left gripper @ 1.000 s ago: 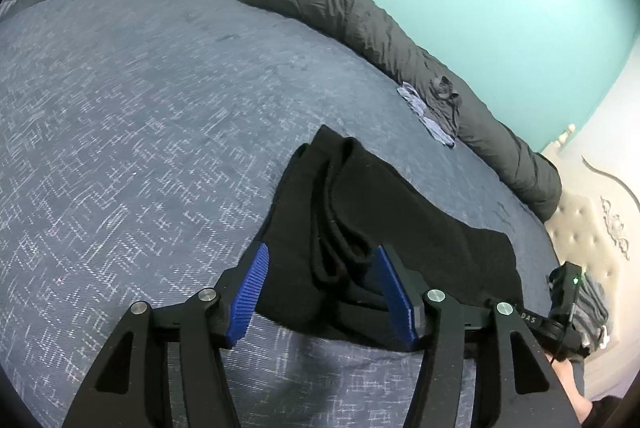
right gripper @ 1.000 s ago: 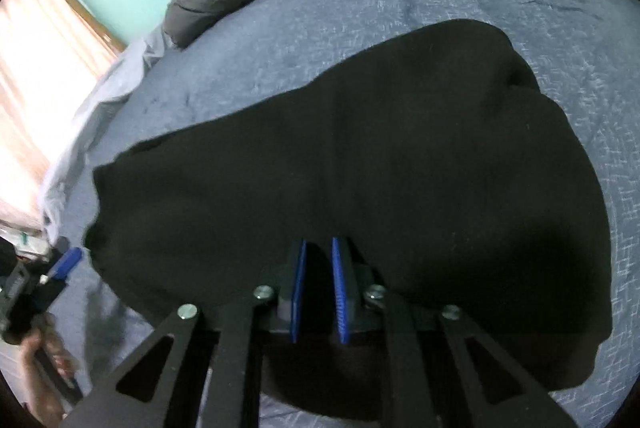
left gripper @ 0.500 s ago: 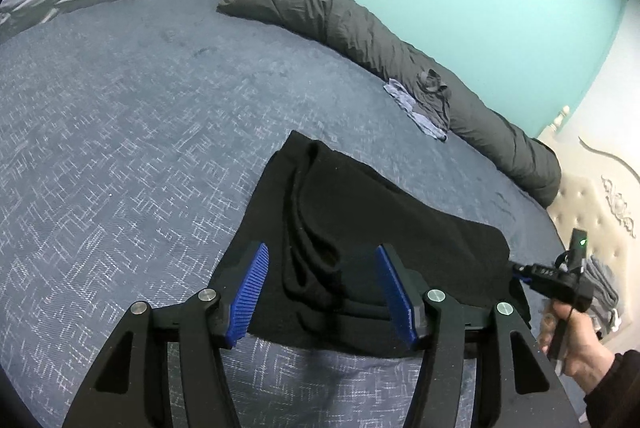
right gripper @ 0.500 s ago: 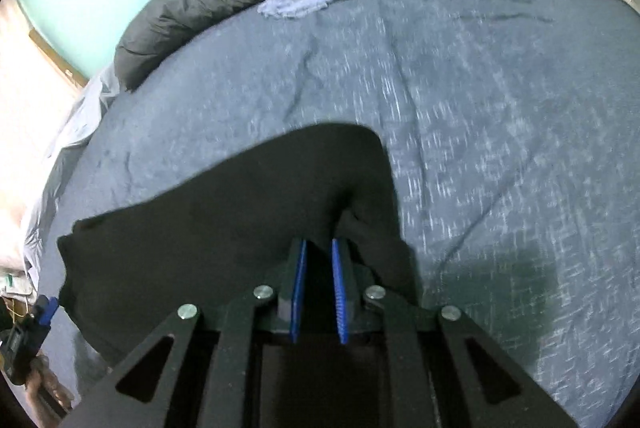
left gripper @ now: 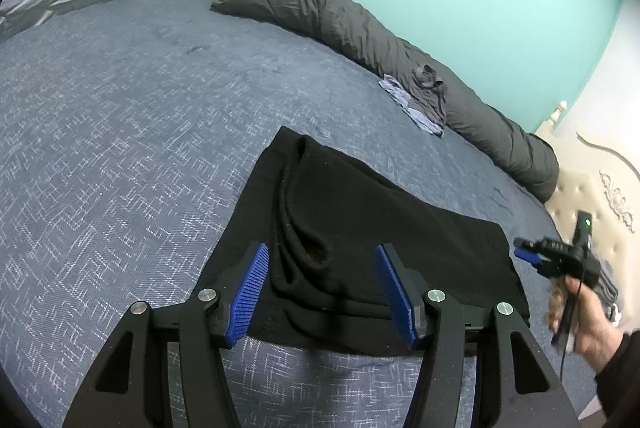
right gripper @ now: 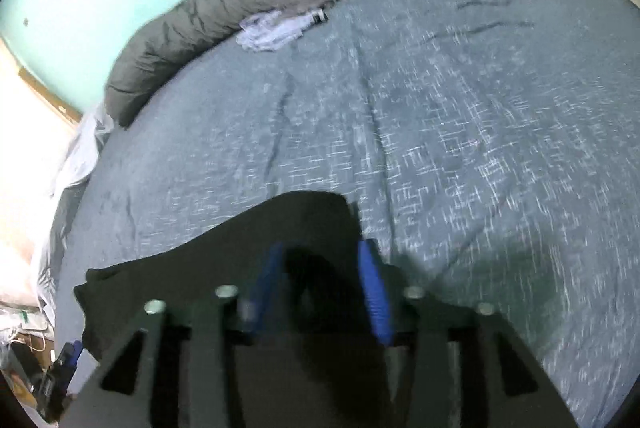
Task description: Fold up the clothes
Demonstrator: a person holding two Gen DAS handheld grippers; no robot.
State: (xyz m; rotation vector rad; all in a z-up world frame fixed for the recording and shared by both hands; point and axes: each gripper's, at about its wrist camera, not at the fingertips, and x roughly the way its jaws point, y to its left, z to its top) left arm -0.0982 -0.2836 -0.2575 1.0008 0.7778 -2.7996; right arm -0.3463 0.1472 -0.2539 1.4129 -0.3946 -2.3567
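**A:** Ahead of the left hand-held gripper (left gripper: 322, 290), on the blue bed (left gripper: 120, 132): black garment (left gripper: 360, 212), folded into a rough rectangle, layered edges bunched nearest the fingers. Left jaws stand well apart, astride that bunched edge. Pads look clear of the cloth, nothing pinched.

**B:** And the right hand-held gripper (right gripper: 322, 286)?

**A:** Jaws opening. In its own view a dark fold of the garment lies between the blue pads, but they do not seem to press on it; the frame is blurred, so I hold that loosely. From the left view the right one sits past the garment's far corner, off to the right side, in a person's hand (left gripper: 580, 312).

**B:** Step in hand, as you judge it?

**A:** Releasing a fold just laid. To do it well: let the jaws open fully before pulling away, so the cloth does not snag on the ribbed pads and drag the top layer out of line. Withdraw low and straight back along the fingers.

**B:** Then the left?

**A:** Its bunched edge is untidy. Probably worth gathering all layers together rather than only the top one, else the stack skews.

**B:** Surroundings?

**A:** Grey rolled duvet (left gripper: 360, 28) well beyond both, with small clothes (left gripper: 424, 100) lying against it.
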